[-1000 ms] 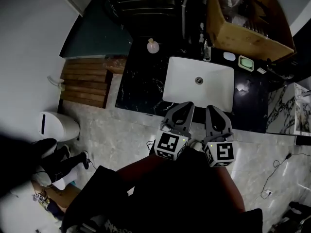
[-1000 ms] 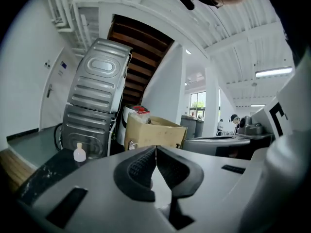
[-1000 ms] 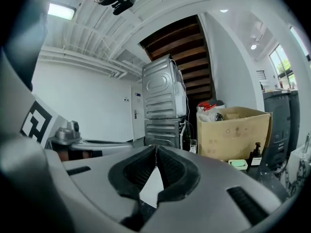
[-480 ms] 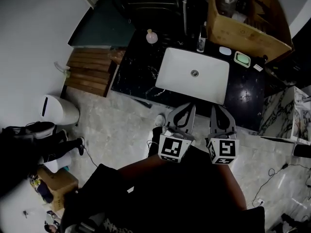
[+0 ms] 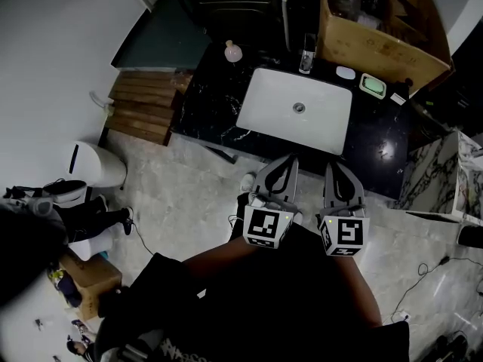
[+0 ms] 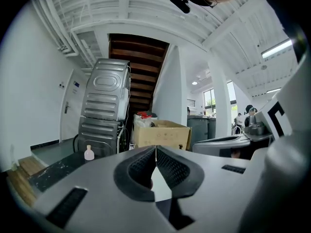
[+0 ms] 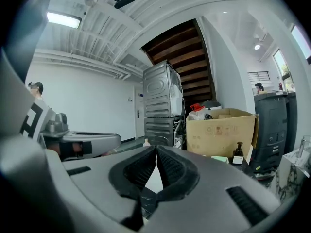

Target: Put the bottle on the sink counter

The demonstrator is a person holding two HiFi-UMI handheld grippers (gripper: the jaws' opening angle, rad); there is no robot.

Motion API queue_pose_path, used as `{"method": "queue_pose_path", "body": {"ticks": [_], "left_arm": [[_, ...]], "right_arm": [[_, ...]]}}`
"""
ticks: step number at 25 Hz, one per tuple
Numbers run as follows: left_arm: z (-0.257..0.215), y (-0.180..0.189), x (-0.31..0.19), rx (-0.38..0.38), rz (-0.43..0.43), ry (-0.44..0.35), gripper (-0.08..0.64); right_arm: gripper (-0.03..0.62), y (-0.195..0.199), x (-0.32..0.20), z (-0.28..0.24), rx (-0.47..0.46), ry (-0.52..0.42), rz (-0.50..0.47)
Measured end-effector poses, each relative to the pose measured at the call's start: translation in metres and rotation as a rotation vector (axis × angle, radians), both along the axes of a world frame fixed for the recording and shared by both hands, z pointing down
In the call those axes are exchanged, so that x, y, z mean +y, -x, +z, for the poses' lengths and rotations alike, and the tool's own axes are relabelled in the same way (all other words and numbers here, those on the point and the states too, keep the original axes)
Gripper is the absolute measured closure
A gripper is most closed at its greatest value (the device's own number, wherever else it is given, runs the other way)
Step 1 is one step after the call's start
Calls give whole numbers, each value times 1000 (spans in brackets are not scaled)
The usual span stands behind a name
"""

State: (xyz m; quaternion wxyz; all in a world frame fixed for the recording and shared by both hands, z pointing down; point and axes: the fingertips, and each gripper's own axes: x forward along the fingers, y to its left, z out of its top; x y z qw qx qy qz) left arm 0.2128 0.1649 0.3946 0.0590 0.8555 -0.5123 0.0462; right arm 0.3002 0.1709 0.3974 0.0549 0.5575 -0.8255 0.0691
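Home laundry corner — white sink (image 5: 296, 110), stacked washers (image 6: 103, 113) under stairs.

Grey tongs (image 5: 292, 160), black-and-white marker cubes (image 5: 266, 226)

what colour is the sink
White sink, set in a black, white-veined counter; the head view shows it best.

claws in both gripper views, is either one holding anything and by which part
Nothing is held. The left claw and the right claw are both shut with nothing between their jaws. The bottle stands on the counter, away from both.
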Motion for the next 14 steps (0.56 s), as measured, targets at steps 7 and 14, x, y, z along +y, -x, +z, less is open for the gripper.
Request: {"method": "queue_pose_path", "body": {"ticks": [7, 14], "left_arm": [[5, -11, 10, -22, 23, 11, 541], [4, -4, 9, -21, 15, 8, 541]], "right_arm": [[554, -6, 6, 7, -29, 12, 10], [555, 1, 6, 6, -25, 8, 1]]}}
